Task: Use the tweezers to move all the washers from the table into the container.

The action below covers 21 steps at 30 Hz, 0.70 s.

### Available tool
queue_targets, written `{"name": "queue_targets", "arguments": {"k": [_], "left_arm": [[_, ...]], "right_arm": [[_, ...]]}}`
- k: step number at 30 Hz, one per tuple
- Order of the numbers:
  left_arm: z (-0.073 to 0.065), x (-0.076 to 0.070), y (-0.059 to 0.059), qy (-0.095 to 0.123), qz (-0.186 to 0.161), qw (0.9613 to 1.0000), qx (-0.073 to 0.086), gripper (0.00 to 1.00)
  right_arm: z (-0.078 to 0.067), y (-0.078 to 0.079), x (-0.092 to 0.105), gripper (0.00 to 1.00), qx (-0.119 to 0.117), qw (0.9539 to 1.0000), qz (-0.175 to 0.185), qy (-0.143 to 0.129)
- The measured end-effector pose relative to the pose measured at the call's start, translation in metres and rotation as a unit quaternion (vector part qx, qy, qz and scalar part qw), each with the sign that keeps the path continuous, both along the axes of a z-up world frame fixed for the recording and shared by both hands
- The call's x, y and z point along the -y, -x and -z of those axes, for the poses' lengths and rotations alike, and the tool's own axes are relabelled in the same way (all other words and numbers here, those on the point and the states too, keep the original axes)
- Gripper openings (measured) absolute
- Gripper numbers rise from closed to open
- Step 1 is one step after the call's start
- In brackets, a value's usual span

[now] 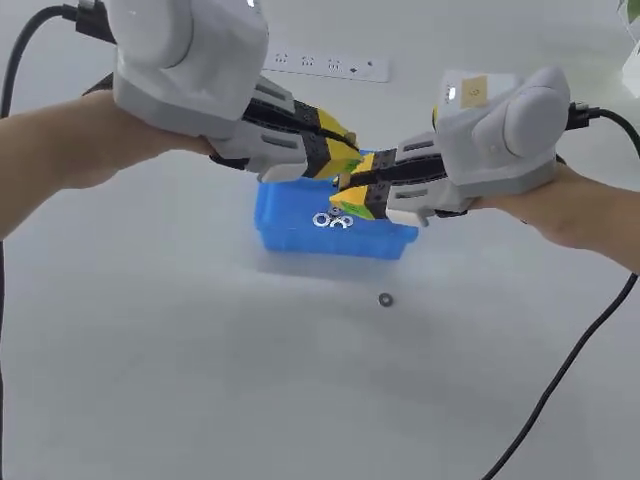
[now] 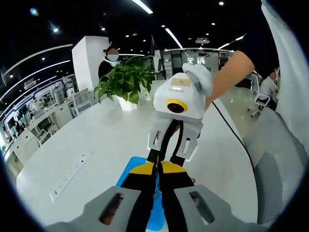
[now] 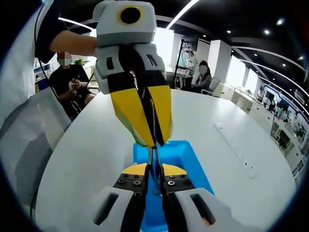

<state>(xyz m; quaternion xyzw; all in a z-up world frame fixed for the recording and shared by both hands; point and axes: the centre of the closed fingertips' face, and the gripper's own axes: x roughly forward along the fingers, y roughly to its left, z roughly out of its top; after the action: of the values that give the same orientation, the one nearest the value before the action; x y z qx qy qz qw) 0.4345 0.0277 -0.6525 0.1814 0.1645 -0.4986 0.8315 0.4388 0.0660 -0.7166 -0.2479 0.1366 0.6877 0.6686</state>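
head: above, looking down | gripper views: close, facing each other | shared: container (image 1: 300,240)

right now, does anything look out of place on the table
One washer lies alone on the white table, in front of the blue container, while the other washers sit inside it. Nothing looks spilled or damaged.

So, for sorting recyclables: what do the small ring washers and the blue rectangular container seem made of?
Small ring washers: probably metal, bright silvery glints. Blue rectangular container: likely moulded plastic, even saturated blue, smooth matte walls.
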Motion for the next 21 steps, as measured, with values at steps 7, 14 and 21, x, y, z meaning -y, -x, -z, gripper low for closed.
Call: {"name": "queue_targets", "arguments": {"k": [7, 14, 21], "left_arm": [[0.0, 0.002, -0.002, -0.018, 0.005, 0.9996, 0.019, 0.06], [-0.011, 0.009, -0.001, -0.022, 0.017, 0.999, 0.035, 0.06], [-0.019, 0.011, 0.001, -0.027, 0.023, 0.9984, 0.045, 0.06]], "right_arm": [[-0.002, -0.001, 0.001, 0.12, 0.004, 1.0, 0.005, 0.003], [-0.012, 0.003, 0.003, 0.23, 0.012, 0.9999, 0.01, -0.005], [-0.018, 0.004, 0.013, 0.31, 0.014, 0.9994, 0.03, -0.014]]}}
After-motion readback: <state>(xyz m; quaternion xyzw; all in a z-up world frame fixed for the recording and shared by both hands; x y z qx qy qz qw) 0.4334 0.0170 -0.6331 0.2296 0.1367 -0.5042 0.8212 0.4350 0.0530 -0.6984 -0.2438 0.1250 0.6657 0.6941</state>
